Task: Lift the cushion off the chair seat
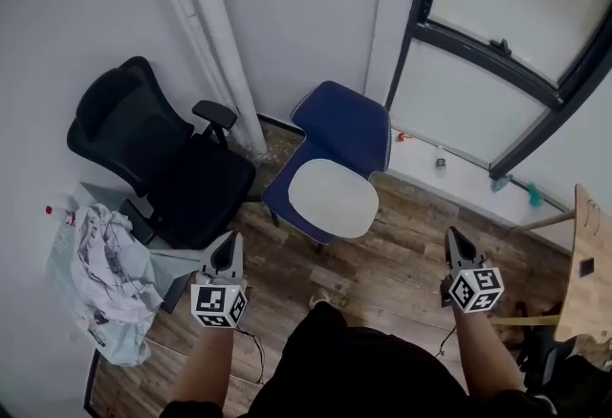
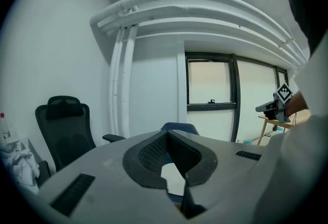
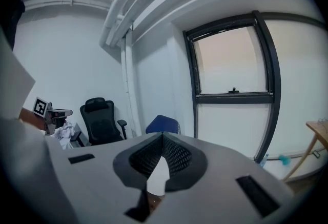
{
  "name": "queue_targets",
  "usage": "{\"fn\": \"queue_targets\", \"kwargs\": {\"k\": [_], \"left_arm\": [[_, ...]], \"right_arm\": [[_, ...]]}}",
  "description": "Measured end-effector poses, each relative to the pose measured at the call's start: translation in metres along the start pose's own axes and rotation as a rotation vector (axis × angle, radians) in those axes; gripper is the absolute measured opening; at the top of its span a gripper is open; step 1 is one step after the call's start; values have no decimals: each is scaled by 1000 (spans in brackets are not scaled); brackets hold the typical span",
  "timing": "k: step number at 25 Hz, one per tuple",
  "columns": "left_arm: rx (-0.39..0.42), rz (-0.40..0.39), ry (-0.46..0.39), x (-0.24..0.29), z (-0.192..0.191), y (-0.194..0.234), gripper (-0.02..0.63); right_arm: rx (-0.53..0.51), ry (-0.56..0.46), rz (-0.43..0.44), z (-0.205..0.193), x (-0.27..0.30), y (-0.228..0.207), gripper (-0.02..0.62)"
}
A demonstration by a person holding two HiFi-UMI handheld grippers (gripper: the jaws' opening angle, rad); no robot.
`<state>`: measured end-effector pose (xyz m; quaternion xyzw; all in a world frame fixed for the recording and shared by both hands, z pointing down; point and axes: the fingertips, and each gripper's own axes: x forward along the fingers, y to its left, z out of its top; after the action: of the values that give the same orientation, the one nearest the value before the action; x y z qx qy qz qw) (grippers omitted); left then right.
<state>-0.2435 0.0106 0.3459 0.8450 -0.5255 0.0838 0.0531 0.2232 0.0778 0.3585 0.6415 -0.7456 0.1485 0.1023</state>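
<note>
Cushion: white, lies flat on the seat of the blue chair | step: reaching, both grippers well apart from it | left gripper: closed tight, holds nothing | right gripper: closed tight, holds nothing | next, I think: go closer, spread the jaws, pinch the cushion's edge, lift.

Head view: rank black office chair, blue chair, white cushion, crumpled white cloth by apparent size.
1. Black mesh office chair
2. Blue padded chair
3. White oval cushion and crumpled white cloth pile: look alike, so unranked.
</note>
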Motion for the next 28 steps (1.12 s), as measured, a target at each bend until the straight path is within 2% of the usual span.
{"fn": "queue_targets", "kwargs": {"k": [9,18,28], "left_arm": [[2,-80,-20,90,14,42,5],[-7,-153,-20,158,15,54,5],[-21,-113,25,199,-7,58,5]], "right_arm": [[21,2,-43,12,76,16,9],[36,-11,-74,20,115,17,9],[54,44,-38,-9,176,-2,9]]}}
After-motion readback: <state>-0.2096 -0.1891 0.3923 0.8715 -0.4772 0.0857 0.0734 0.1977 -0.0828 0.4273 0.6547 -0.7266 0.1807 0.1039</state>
